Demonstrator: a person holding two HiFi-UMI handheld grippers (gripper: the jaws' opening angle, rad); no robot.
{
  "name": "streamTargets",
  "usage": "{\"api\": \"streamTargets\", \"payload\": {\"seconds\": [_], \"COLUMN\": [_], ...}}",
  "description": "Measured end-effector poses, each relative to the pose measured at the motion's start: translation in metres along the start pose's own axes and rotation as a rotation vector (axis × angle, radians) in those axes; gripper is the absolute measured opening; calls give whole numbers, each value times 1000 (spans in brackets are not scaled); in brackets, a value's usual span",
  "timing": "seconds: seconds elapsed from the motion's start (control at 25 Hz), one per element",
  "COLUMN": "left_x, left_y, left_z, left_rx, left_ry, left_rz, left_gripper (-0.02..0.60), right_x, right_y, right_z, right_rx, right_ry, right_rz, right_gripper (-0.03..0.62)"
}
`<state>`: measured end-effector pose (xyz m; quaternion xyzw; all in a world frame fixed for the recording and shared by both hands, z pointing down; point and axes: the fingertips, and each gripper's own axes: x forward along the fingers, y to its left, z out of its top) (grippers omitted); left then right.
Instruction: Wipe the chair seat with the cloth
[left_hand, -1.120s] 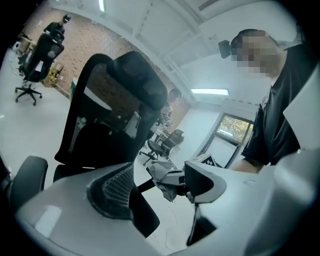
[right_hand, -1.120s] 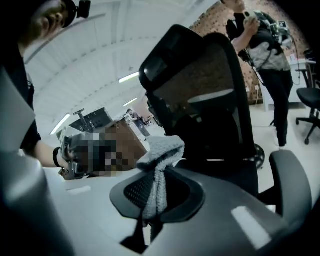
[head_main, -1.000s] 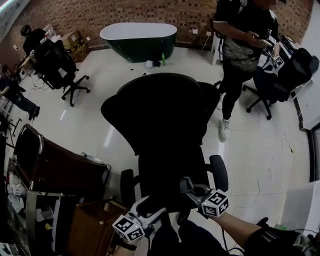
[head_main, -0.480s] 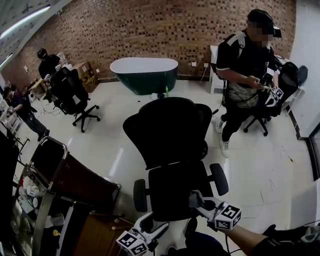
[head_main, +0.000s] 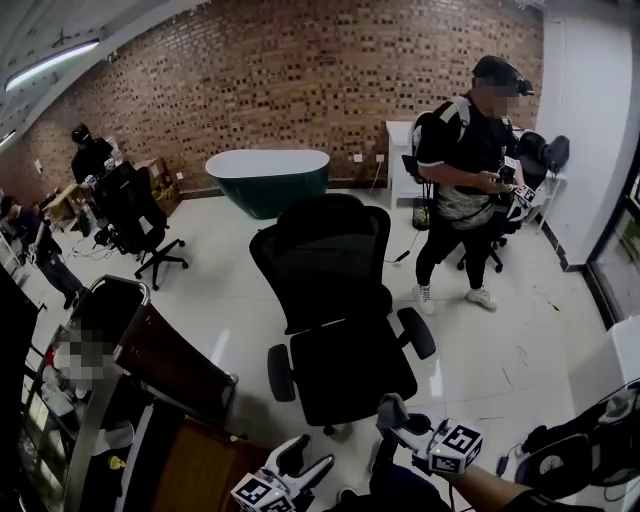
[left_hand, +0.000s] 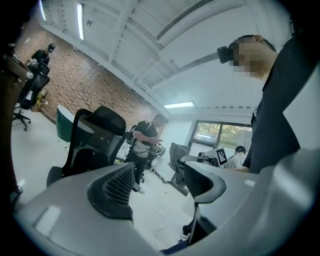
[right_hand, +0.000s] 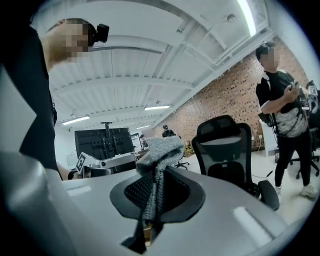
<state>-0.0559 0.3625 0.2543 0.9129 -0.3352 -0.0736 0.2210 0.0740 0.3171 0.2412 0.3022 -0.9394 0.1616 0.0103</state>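
A black mesh office chair (head_main: 335, 290) stands mid-floor in the head view, its seat (head_main: 350, 372) bare and facing me. My right gripper (head_main: 393, 412) hovers just short of the seat's front edge, shut on a grey knitted cloth (right_hand: 159, 150) that bunches up out of its jaws. My left gripper (head_main: 303, 464) hangs lower and to the left, open, with nothing between its fingers (left_hand: 119, 191). Both gripper views point upward, with the chair (right_hand: 224, 150) off to one side. Neither gripper touches the chair.
A person in black (head_main: 462, 190) stands behind the chair on the right, holding a device. A dark green bathtub (head_main: 266, 178) sits by the brick wall. Another office chair (head_main: 135, 215) and seated people are at far left. A brown trolley (head_main: 140, 360) stands close on my left.
The head view has tilted up and backed off, so the chair looks smaller and farther. Both grippers have dropped toward the bottom edge, away from the seat. The cloth stays gripped.
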Motion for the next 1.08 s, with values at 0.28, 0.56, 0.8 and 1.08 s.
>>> {"api": "streamTargets", "payload": {"seconds": [0.28,0.56,0.8,1.08], "left_x": [-10,6,18,28], "left_y": [-48,-88,-107,-122], "left_z": [0,5,1,-3], "left_rx": [44,58,84,87], "left_ry": [11,-43,-39,-44], "left_rz": [-53,-66,-82,-90], "left_gripper": [341,341,341,341], "right_x": [-59,-90,-107,-119], "right_y": [39,52,62,68], "right_z": [0,4,11,18], "right_rx": [-25,-45,-83,-106], "right_ry": [-17,-20,-25,-28], "right_rz": [-20,34,65,86], "right_gripper": [29,29,29,29]}}
